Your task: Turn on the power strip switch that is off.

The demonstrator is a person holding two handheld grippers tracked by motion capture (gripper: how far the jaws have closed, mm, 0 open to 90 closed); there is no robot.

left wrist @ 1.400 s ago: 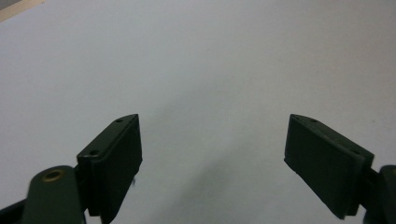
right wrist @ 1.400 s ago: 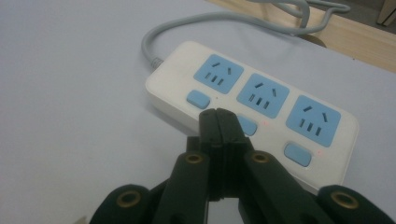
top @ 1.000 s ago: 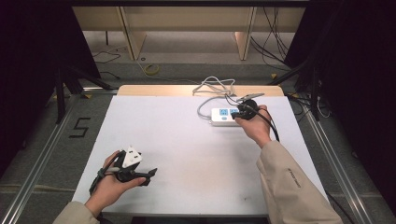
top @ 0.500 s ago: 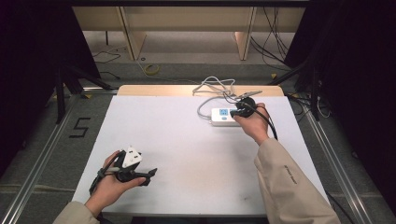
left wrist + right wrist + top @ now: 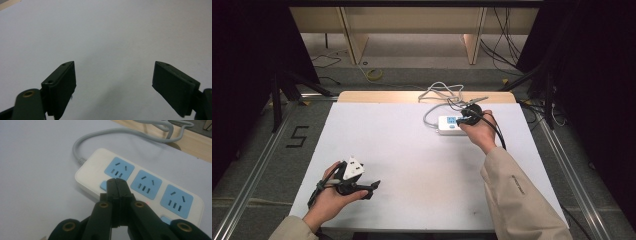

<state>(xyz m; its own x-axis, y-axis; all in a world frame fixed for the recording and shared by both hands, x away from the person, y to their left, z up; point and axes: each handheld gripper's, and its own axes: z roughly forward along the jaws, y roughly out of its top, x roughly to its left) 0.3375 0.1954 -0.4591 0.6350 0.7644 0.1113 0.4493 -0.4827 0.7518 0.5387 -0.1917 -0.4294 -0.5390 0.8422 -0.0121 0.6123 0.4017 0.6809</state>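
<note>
Right gripper [image 5: 117, 185] jaws clenched empty over power strip [image 5: 140, 183]; left gripper [image 5: 113, 86] jaws released

White table [image 5: 412, 150], power strip [image 5: 447, 125], seemingly corded.

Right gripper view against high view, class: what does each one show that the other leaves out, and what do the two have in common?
The right gripper view gives the detail: three blue socket panels on the power strip, blue switch buttons, and the right claw shut with its tips over the strip's near edge.

The high view adds the left claw low on the table, both sleeves and the floor beyond.

Both show the white strip, its grey cable and the right claw at the strip.
</note>
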